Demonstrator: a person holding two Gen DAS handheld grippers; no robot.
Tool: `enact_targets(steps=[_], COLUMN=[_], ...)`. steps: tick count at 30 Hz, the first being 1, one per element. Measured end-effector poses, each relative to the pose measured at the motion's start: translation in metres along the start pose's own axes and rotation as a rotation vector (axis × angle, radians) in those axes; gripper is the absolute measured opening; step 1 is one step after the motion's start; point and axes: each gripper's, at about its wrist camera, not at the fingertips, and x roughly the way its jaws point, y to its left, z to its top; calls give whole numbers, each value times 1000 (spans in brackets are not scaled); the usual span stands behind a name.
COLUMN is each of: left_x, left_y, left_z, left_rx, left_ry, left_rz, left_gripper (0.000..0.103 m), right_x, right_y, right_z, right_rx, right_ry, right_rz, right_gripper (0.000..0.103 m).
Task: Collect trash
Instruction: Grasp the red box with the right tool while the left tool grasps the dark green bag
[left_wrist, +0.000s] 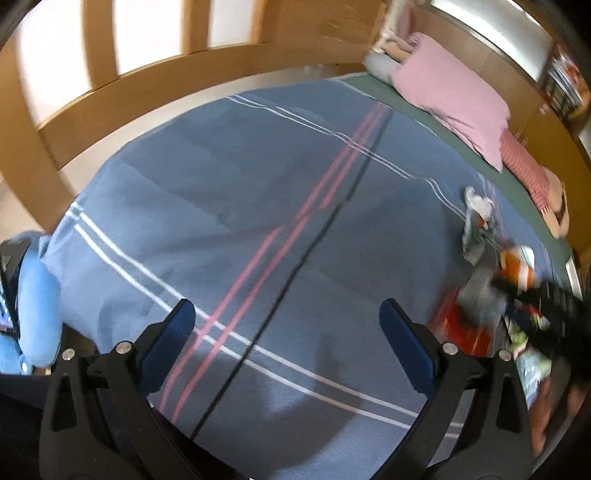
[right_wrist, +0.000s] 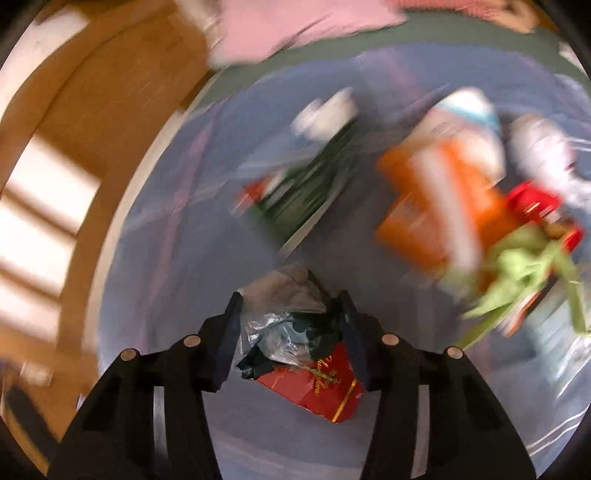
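Plainly, the step in hand was the first pick-up from the litter heap. At about seven o'clock in the left wrist view the left gripper stood with its jaws wide apart and nothing between them, hanging over bare striped blanket. Toward three o'clock in that same view lay the trash, blurred: a crumpled grey-and-white wrapper and an orange packet, with a pink pillow further off at one o'clock.

In the right wrist view the right gripper sat at six o'clock with its jaws drawn in on either side of a crumpled clear-and-dark plastic wrapper, which was bunched against a red box with gold lettering. The pads looked to be touching the plastic, though whether they bit firmly could not be told. At two o'clock the orange packet and some green scraps were smeared by motion.

The next move, I judged, called for a firm squeeze on the wrapper and a lift clear of the blanket, without dragging the red box askew; no bin or bag was in sight to receive it.
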Motion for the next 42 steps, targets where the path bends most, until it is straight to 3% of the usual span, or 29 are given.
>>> enact_targets(steps=[2, 4, 6, 8, 10, 12, 16, 19, 21, 25, 27, 28, 32, 35, 38, 41, 42], left_x=[0, 3, 9, 14, 16, 18, 14, 12, 11, 11, 11, 11, 13, 16, 16, 16, 19], left_y=[7, 15, 20, 25, 33, 43, 51, 49, 48, 51, 54, 54, 54, 58, 54, 9, -10], left_z=[0, 0, 1, 2, 3, 5, 2, 1, 0, 0, 0, 1, 2, 2, 6, 23, 29], left_rx=[-38, -85, -99, -101, -131, -192, -248, -232, -225, -241, -251, -254, -251, -283, -285, -59, 2], left_ry=[2, 23, 54, 74, 76, 77, 65, 55, 52, 58, 59, 59, 61, 76, 83, 31, 15], left_rz=[2, -7, -14, 0, 12, 3, -2, 4, 11, 10, 7, 4, -8, -17, -48, -77, -119], left_gripper=[99, 99, 99, 99, 99, 99, 99, 99, 99, 99, 99, 99, 99, 99, 98, 98, 98], right_x=[2, -3, -21, -33, -33, -31, -8, 7, 12, 16, 18, 20, 42, 42, 29, -10, -28], right_y=[11, 22, 21, 18, 14, 3, -27, -31, -35, -48, -41, -27, 10, 20, 9, -13, -19], right_z=[-11, -20, -21, -21, -23, -32, -68, -86, -89, -72, -59, -48, -43, -53, -56, -59, -61], right_rx=[-51, -90, -76, -66, -61, 24, 341, 491, 562, 606, 535, 421, 89, -25, 10, 49, 45], right_ry=[63, 89, 11, -28, 10, 86, 277, 297, 274, 127, 74, 62, 95, 87, 98, 44, 7], right_rz=[54, 89, 96, 53, -23, -61, 72, 265, 282, 147, 44, -70, -314, -340, -293, -266, -274], right_gripper=[55, 73, 83, 84, 84, 84, 84, 84, 84, 84, 84, 84, 81, 76, 68, 66, 66])
